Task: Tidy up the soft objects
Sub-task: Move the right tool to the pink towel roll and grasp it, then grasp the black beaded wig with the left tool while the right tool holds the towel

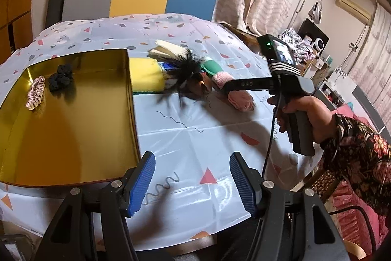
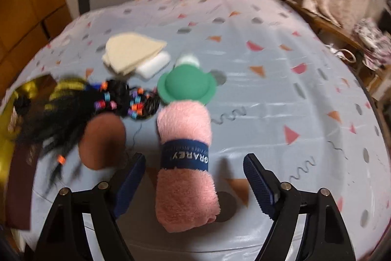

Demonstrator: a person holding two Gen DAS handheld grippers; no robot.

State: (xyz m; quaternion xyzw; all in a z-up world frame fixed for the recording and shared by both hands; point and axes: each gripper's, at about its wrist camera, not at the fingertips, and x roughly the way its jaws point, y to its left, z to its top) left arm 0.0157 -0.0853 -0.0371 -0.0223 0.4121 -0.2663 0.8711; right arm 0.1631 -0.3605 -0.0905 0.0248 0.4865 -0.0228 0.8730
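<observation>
Left side of table (image 1: 190, 138): gold tin (image 1: 73, 119) holding a pink scrunchie (image 1: 36, 92) and a black scrunchie (image 1: 60, 78) near its far end; left claw (image 1: 191, 184) released, nothing between its pads, above the near table edge just beside the tin. Mid-table, just right of the tin: yellow sponge (image 1: 146, 75), black wig (image 2: 73, 109) with coloured beads, brown pad (image 2: 102, 141), cream cloths (image 2: 132, 53), green hat (image 2: 184, 87). Right of these, a rolled pink towel (image 2: 185, 163) with a blue band lies between the pads of the right claw (image 2: 193, 181), released, neither pad touching it.
</observation>
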